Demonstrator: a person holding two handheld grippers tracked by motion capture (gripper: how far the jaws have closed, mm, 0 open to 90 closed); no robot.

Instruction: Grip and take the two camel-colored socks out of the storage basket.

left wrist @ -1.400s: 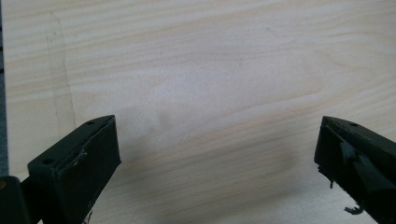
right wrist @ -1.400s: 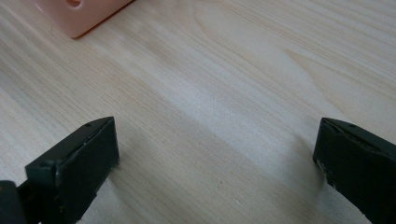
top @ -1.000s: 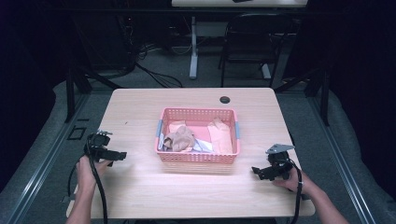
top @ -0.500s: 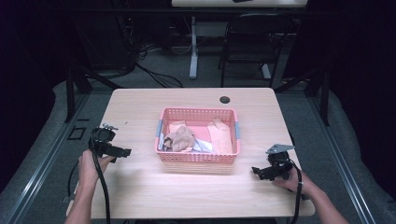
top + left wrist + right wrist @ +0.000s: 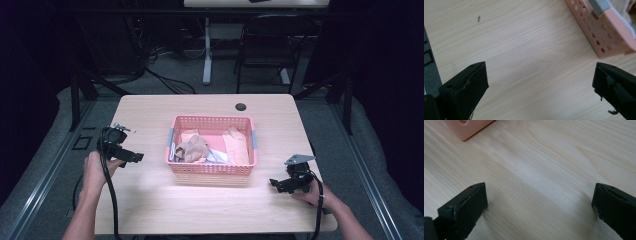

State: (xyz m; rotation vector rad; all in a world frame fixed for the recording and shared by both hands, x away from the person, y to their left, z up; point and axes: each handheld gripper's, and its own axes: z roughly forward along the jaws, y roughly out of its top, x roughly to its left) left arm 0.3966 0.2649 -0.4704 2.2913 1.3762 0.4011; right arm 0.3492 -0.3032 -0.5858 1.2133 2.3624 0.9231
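Left gripper view: fingers (image 5: 464, 90) spread wide, nothing between, bare worktop (image 5: 524, 50) beneath, pink basket (image 5: 604, 37) ahead. Right gripper (image 5: 280, 184) likewise agape, off basket's near right corner; left gripper (image 5: 131, 157) just left of basket. Crumpled tan cloth (image 5: 192, 149) inside basket; black disc (image 5: 241, 106) beyond basket.

The basket (image 5: 212, 167) is pink plastic with a grid of small holes and grey handle strips at both ends. Inside lie tan and peach cloths (image 5: 194, 148) and a white piece (image 5: 216, 156). The table (image 5: 150, 115) is pale wood with fine grain. Both grippers (image 5: 131, 157) (image 5: 278, 184) are black.
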